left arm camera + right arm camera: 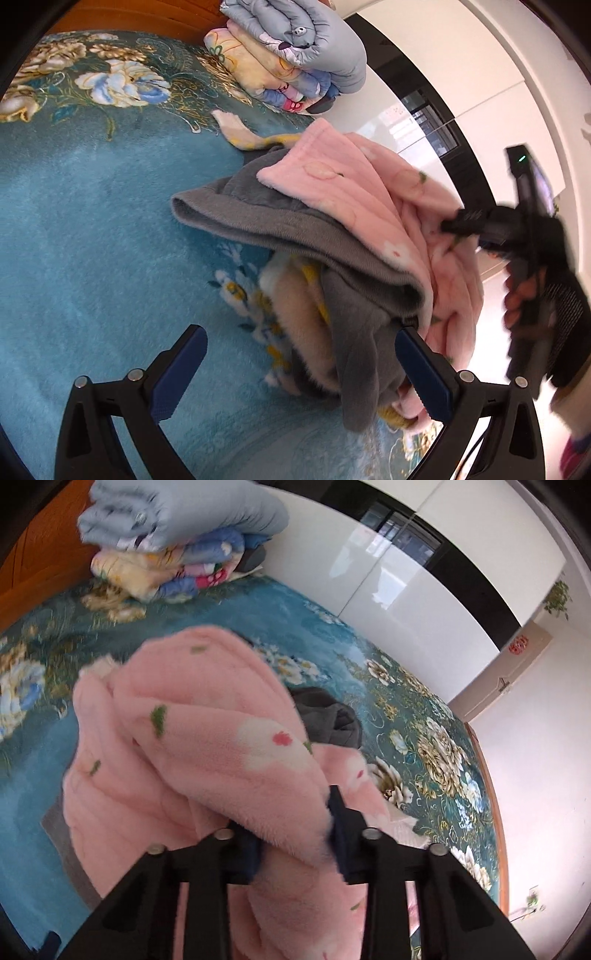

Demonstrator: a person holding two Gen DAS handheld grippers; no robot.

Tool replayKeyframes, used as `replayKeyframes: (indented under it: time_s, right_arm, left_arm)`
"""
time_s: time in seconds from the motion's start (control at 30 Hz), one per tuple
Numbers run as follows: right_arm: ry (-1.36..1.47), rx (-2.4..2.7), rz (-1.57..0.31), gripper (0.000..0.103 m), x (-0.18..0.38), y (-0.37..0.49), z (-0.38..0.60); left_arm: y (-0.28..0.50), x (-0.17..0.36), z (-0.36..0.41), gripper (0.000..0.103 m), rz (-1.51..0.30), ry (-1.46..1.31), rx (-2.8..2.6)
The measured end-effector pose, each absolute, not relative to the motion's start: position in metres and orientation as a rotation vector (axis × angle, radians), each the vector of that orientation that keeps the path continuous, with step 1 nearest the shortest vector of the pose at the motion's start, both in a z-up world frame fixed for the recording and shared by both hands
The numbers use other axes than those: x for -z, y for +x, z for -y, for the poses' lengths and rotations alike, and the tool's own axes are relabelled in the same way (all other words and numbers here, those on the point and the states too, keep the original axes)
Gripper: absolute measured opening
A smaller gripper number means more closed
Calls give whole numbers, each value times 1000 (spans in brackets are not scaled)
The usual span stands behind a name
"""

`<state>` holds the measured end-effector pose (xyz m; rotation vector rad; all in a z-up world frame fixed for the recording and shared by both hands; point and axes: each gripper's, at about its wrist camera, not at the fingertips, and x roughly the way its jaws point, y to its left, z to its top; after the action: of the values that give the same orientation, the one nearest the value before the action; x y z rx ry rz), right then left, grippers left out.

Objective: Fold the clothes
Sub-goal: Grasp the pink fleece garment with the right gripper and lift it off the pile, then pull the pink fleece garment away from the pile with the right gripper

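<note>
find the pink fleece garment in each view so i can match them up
Left wrist view: the pink fleece garment sits right of centre, draped over a grey garment, with the right gripper biting into its right side.
Right wrist view: it fills the centre and lower left, bunched between the gripper's fingers.
Shared landmark: the stack of folded quilts at the top, on the teal floral bedspread.

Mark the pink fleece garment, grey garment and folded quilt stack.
pink fleece garment (221, 738), right wrist view, on its raised fold.
grey garment (258, 221), left wrist view, on its upper layer.
folded quilt stack (295, 48), left wrist view, on the top grey-blue quilt.
</note>
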<state>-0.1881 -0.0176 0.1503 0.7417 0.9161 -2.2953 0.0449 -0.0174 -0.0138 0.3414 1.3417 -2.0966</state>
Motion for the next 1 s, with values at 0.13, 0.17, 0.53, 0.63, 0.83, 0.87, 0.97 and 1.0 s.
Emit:
replayKeyframes:
  time_s: [0.13,0.17,0.53,0.63,0.83,0.87,0.97,1.0]
  right_arm:
    - [706,2328,-835,22,-184,-184,-6]
    - [703,2334,-809,22,-193,-183,-14]
    - [534,2387,-535,18,-290,-154,-154]
    - [500,2409,-490,18,-310,-151,-201]
    - [465,2524,-411,18,-344,-160,-292]
    - [462,2550,-376,18,-352,-163,-307]
    - [412,2607,-306,18,-373,-161,-346]
    - [404,2607,-306,18,-375,-158,-352]
  left_arm:
    - [43,11,3,103,-1296,438,2123]
    - [43,9,-3,103,-1273,468,2133]
    - [63,-29,-44,103,-1141,510,2185]
    - [67,-35,-49,103,-1134,511,2172]
    - [75,-38,-54,103,-1186,503,2140]
    - [76,-38,-55,103,-1190,501,2140]
    - [76,-40,-60,103,-1189,504,2144]
    - [75,-40,-61,103,-1186,510,2146]
